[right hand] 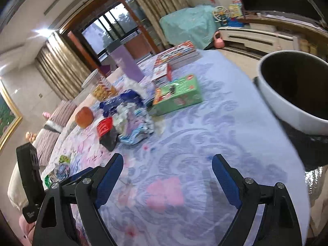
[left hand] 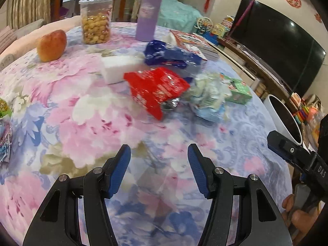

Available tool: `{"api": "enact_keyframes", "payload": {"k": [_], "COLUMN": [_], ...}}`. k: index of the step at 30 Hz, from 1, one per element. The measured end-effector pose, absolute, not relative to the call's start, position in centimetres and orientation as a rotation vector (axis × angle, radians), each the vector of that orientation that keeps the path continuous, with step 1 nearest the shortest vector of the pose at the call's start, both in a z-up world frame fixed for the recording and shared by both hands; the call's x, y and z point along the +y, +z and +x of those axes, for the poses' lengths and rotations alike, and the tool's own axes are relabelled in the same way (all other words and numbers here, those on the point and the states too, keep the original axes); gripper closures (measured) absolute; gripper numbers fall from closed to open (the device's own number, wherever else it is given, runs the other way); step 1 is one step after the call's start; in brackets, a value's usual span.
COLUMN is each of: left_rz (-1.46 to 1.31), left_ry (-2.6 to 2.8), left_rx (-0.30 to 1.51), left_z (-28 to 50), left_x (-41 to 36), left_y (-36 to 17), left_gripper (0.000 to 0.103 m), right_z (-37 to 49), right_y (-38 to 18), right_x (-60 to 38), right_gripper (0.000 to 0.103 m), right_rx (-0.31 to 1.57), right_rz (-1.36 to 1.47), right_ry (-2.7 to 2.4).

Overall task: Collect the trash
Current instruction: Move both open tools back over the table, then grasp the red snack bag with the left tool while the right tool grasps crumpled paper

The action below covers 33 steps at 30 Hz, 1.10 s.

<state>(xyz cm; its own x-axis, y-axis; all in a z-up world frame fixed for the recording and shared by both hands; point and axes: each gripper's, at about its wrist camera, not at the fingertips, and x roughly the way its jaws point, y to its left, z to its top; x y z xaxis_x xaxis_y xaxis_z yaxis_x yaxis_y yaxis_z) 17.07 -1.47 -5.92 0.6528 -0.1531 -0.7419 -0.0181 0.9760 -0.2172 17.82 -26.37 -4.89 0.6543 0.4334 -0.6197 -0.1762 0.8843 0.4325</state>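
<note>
Floral cloth in pink, blue and white covers the round counter (left hand: 67, 106) seen from the left wrist. Left gripper (left hand: 159, 150) hangs above bare cloth, its jaws spread with nothing between them. Ahead of the jaws lies the trash: a red wrapper (left hand: 155, 88), just right of it a crumpled pale wrapper (left hand: 207, 96), and beyond both a blue wrapper (left hand: 170, 54). A white block (left hand: 119, 66) sits ahead and slightly left, touching the red wrapper's far edge. A green carton (left hand: 238, 89) lies just beside the pale wrapper on its right. Far ahead stand a purple tumbler (left hand: 148, 14) and a clear snack jar (left hand: 96, 20); an apple (left hand: 52, 45) rests well to the left. A white bin (left hand: 284, 119) stands off the counter's right edge, near the right gripper (left hand: 291, 149), which enters at the right margin.

Right wrist view: the same cloth fills the foreground. Right gripper (right hand: 167, 163) has its jaws spread wide and empty above the counter (right hand: 205, 143). Ahead and left of the jaws sit the crumpled pale wrapper (right hand: 133, 121), the red wrapper (right hand: 105, 127) and the blue wrapper (right hand: 121, 100), clustered and touching. The green carton (right hand: 178, 95) lies straight ahead, beyond them. The white bin (right hand: 287, 102) stands ahead and right, its open mouth dark. The apple (right hand: 84, 117) lies left of the cluster.
</note>
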Motion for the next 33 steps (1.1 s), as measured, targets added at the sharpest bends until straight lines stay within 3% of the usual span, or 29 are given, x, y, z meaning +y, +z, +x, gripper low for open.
{"api": "enact_keyframes", "payload": {"k": [24, 25, 27, 28, 31, 32, 33], "left_rz": [-0.214, -0.211, -0.213, -0.213, -0.212, -0.21, -0.209], "left_ry": [-0.06, -0.058, -0.07, -0.075, -0.089, -0.094, -0.097], "left_rx": [0.866, 0.864, 0.871, 0.873, 0.87, 0.871, 0.87], "left_z": [22.7, 22.9, 23.3, 23.5, 23.6, 23.6, 23.6], "left_x": [0.2, 0.2, 0.1, 0.0, -0.1, -0.1, -0.2], "left_y": [-6.6, -6.6, -6.8, -7.0, -7.1, -7.1, -7.0], "left_gripper": [0.046, 0.049, 0.066, 0.069, 0.088, 0.096, 0.099], "right_z": [24.0, 24.2, 24.8, 25.1, 25.6, 25.7, 25.7], "right_y": [-6.4, -6.4, -6.6, -6.8, -7.1, -7.1, -7.2], "right_x": [-21.2, -21.0, -20.5, -20.3, -19.7, -19.7, -19.6], "right_gripper": [0.015, 0.016, 0.019, 0.023, 0.037, 0.046, 0.052], "right_rx": [0.856, 0.859, 0.868, 0.871, 0.882, 0.883, 0.888], "right_rz": [0.327, 0.326, 0.318, 0.313, 0.292, 0.292, 0.29], "right_ry": [0.448, 0.456, 0.459, 0.457, 0.455, 0.461, 0.465]}}
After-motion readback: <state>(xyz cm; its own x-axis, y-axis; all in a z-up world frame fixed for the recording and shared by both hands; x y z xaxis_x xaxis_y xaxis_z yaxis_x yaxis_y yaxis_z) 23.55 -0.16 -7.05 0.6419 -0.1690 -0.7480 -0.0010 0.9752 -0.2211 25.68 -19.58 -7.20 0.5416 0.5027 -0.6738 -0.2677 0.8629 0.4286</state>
